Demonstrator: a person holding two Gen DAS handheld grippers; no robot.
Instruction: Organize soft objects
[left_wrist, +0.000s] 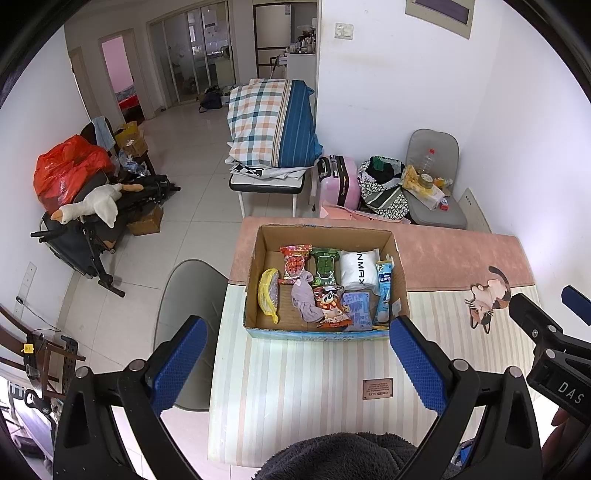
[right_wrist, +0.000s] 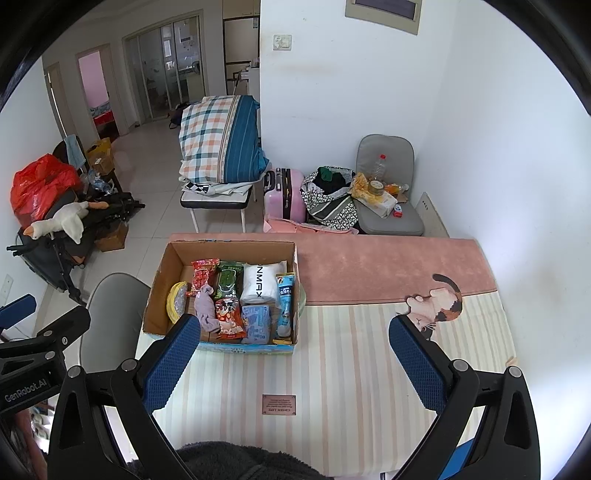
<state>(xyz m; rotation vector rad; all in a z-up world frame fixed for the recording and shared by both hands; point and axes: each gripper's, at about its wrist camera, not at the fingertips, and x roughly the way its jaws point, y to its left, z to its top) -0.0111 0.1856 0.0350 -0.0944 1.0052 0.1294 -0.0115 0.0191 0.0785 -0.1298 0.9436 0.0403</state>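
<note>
A cardboard box (left_wrist: 260, 254) (right_wrist: 159, 288) stands on the striped table mat (left_wrist: 314, 376) (right_wrist: 332, 369). Inside lie a yellow pouch (left_wrist: 269, 293) (right_wrist: 174, 301), a lilac cloth (left_wrist: 304, 299) (right_wrist: 206, 308), a red snack bag (left_wrist: 294, 263), a green pack (left_wrist: 324, 266), a white pack (left_wrist: 357, 271) (right_wrist: 260, 284), an orange snack bag (left_wrist: 330, 306) (right_wrist: 229, 319), a blue pack (left_wrist: 356, 310) and a light blue tube pack (left_wrist: 383, 295) (right_wrist: 285, 306). My left gripper (left_wrist: 297, 363) is open, above the table before the box. My right gripper (right_wrist: 295, 365) is open, right of the box.
A grey chair (left_wrist: 184, 295) stands at the table's left. Beyond the table are a pink suitcase (left_wrist: 338, 181), bags, a second grey chair (left_wrist: 436, 206) with a bottle, a folded quilt (left_wrist: 273, 122) on a bench, and a cart with a plush goose (left_wrist: 92, 206).
</note>
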